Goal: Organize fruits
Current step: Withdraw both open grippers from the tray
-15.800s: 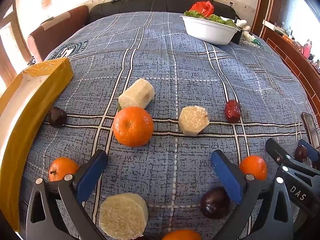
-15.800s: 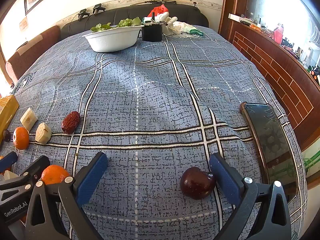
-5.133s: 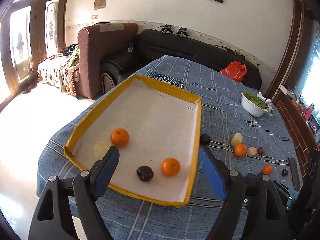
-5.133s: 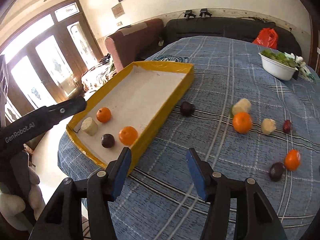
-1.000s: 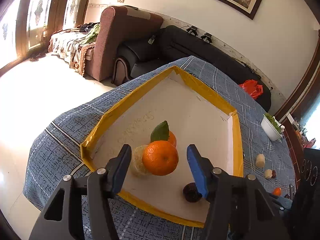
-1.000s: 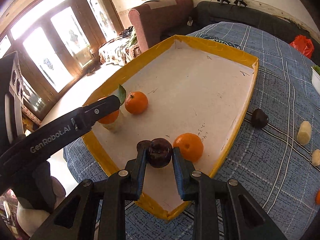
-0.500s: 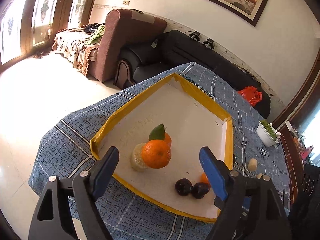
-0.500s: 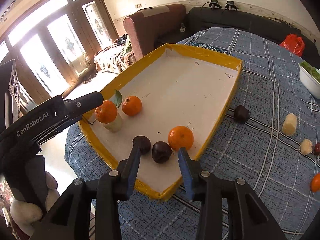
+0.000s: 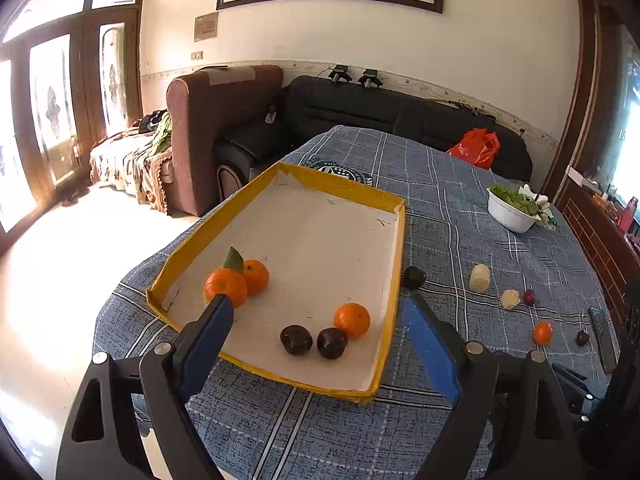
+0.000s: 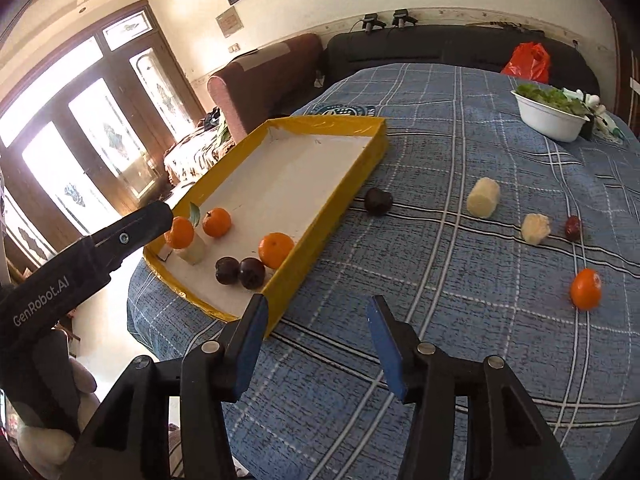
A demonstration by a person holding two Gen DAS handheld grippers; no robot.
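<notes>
A yellow tray (image 9: 344,188) (image 10: 344,184) with a white floor holds three oranges (image 9: 352,320) (image 10: 276,250), two dark plums (image 9: 332,343) (image 10: 252,273) and a pale cut piece (image 10: 194,252). One leafed orange (image 9: 226,286) (image 10: 181,233) rests on that piece. My left gripper (image 9: 316,308) hangs open and empty above the tray's near end. My right gripper (image 10: 316,308) is over the cloth beside the tray's near corner, its jaws opening with nothing between them. More fruit lies loose on the cloth: a plum (image 10: 378,201), two pale pieces (image 10: 483,197), a red date (image 10: 573,228) and an orange (image 10: 585,289).
A white bowl of greens (image 9: 512,212) (image 10: 550,118) stands at the far right of the table. A phone (image 9: 602,336) and another plum (image 9: 582,337) lie near the right edge. The table's edge drops to the floor just left of the tray. Sofas stand behind.
The left gripper let go of the leafed orange in the tray, opened wide and drew back. The right gripper released its plum beside the other plum and pulled back over the cloth.
</notes>
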